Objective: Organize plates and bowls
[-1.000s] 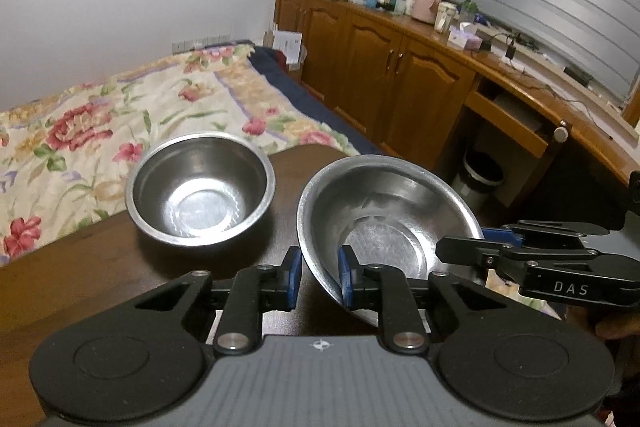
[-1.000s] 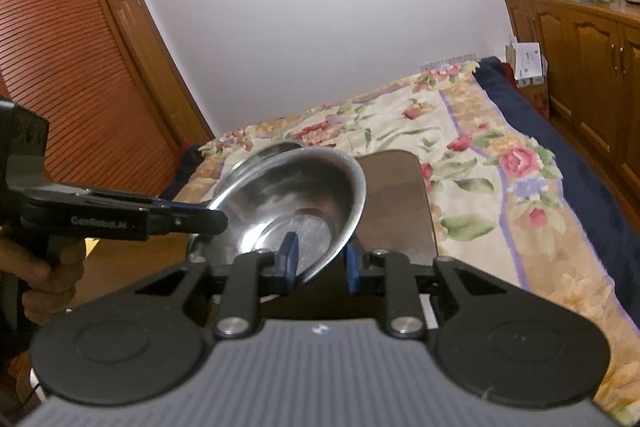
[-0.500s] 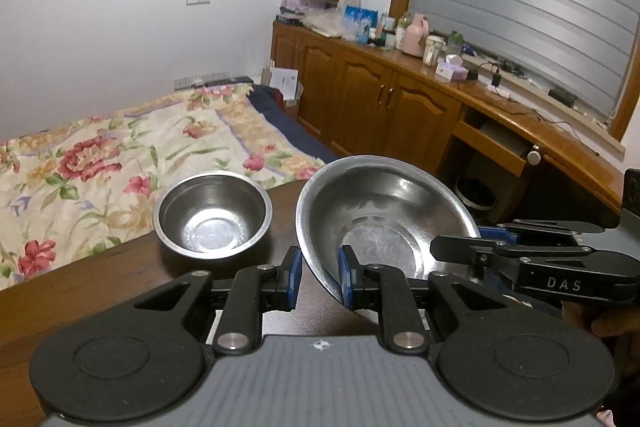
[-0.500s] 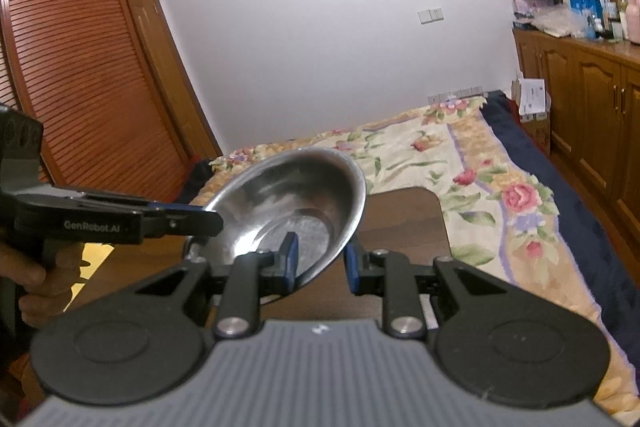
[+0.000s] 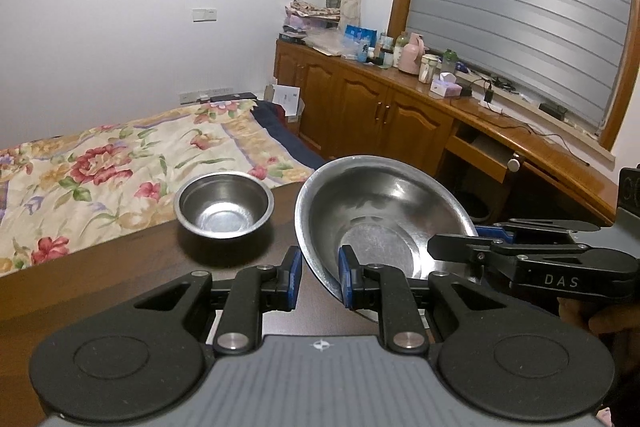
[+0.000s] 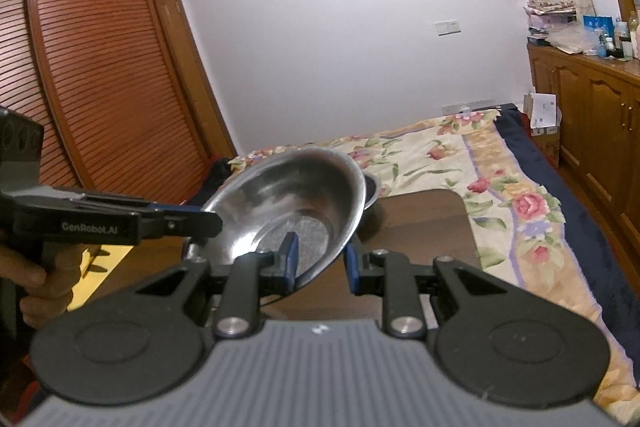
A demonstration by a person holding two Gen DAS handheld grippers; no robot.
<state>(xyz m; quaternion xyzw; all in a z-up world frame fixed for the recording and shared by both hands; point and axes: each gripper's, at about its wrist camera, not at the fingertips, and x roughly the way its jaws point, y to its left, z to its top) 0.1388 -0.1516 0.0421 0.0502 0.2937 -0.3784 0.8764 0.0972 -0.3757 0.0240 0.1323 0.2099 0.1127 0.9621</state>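
Here both grippers, left (image 5: 319, 277) and right (image 6: 320, 261), gripped opposite rims of the large steel bowl (image 5: 380, 215), held tilted above the table (image 5: 100, 279); a smaller bowl (image 5: 224, 205) sat far left

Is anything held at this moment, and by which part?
Yes: the large steel bowl is held off the table by its rim, the left gripper and right gripper each straddling the rim edge nearest it. The small bowl sits untouched.
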